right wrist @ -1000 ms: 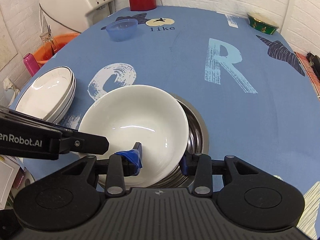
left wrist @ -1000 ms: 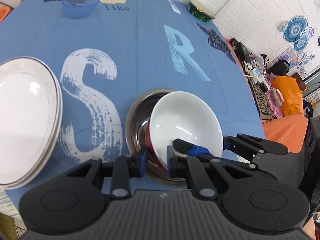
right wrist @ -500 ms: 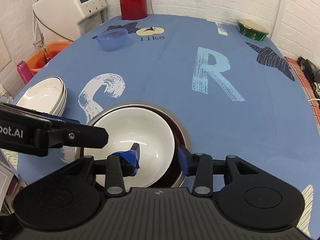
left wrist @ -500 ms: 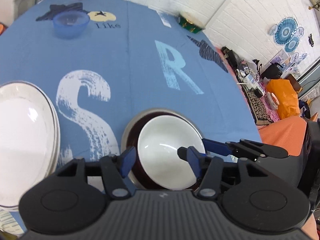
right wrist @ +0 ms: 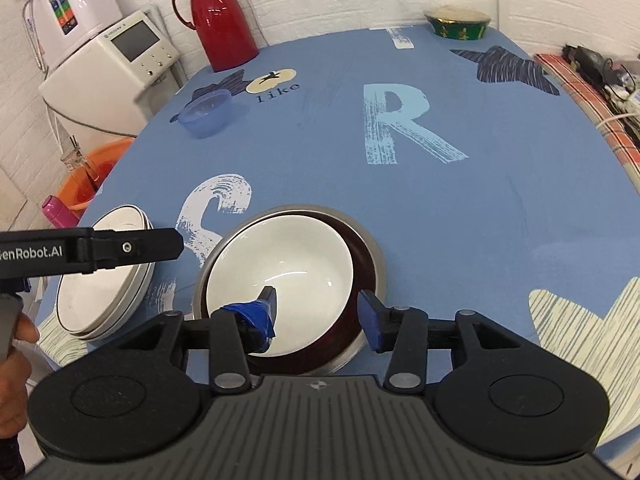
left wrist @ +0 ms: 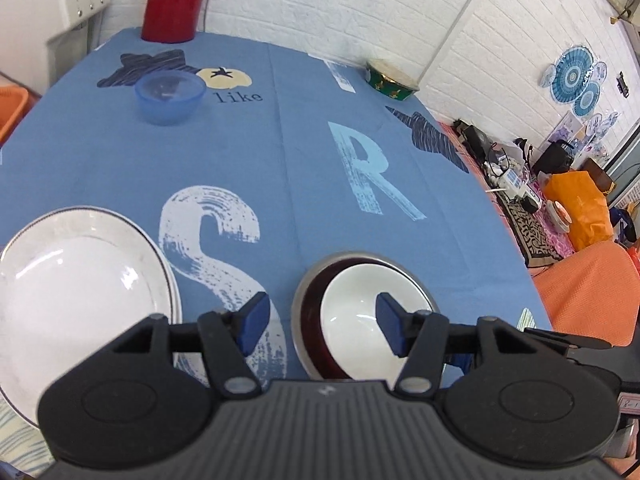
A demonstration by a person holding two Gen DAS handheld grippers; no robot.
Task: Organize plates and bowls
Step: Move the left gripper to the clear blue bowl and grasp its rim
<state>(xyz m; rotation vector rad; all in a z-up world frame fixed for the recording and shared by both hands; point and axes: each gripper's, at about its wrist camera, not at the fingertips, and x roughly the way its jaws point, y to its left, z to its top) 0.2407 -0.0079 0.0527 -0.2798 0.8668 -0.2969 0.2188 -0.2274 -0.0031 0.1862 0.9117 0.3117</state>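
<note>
A white bowl (left wrist: 356, 316) (right wrist: 280, 268) sits nested in a dark red bowl (right wrist: 362, 250), which rests inside a steel bowl (left wrist: 308, 280) (right wrist: 374, 258) near the table's front edge. My left gripper (left wrist: 322, 326) is open, above and just short of this stack, holding nothing. My right gripper (right wrist: 317, 316) is also open; its fingers straddle the near rim of the bowls from above without gripping. A stack of white plates (left wrist: 80, 288) (right wrist: 100, 292) lies to the left. A blue plastic bowl (left wrist: 170, 96) (right wrist: 206, 114) and a green bowl (left wrist: 392, 80) (right wrist: 458, 24) stand far back.
A red thermos (right wrist: 220, 16) stands at the table's far edge, beside a white appliance (right wrist: 112, 64). An orange basin (right wrist: 88, 184) sits off the left side. The blue tablecloth (left wrist: 300, 168) stretches between the stacks and the far bowls. Clutter and orange fabric (left wrist: 580, 280) lie off the right.
My left gripper opened and let go of the white bowl's rim, and the bowl settled level into the stack. Both grippers pulled back and up from the bowls.
</note>
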